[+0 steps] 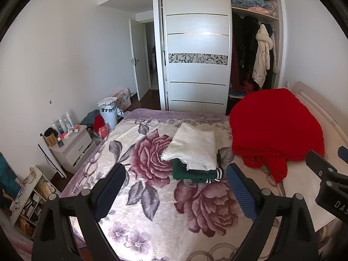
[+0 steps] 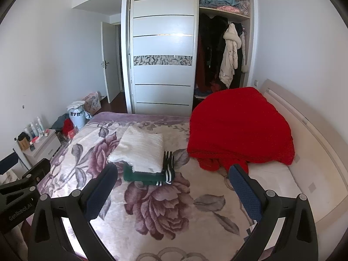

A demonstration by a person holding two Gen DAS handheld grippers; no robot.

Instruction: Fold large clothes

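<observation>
both grippers hover spread wide and empty above the floral blanket [image 1: 152,213]: the left gripper [image 1: 176,184] and the right gripper [image 2: 174,184]. two folded garments sit stacked mid-bed, a white knit [image 1: 192,148] atop a green garment [image 1: 191,174] with striped cuffs. beside them, a red blanket [image 1: 276,128] lies heaped near the headboard [image 1: 315,100].

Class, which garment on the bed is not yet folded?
The red knitted garment, heaped loosely beside the headboard; the white one and green one are stacked flat.

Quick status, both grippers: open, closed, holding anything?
Left gripper: open, holding nothing, above the bed.
Right gripper: open, holding nothing, above the bed.
</observation>
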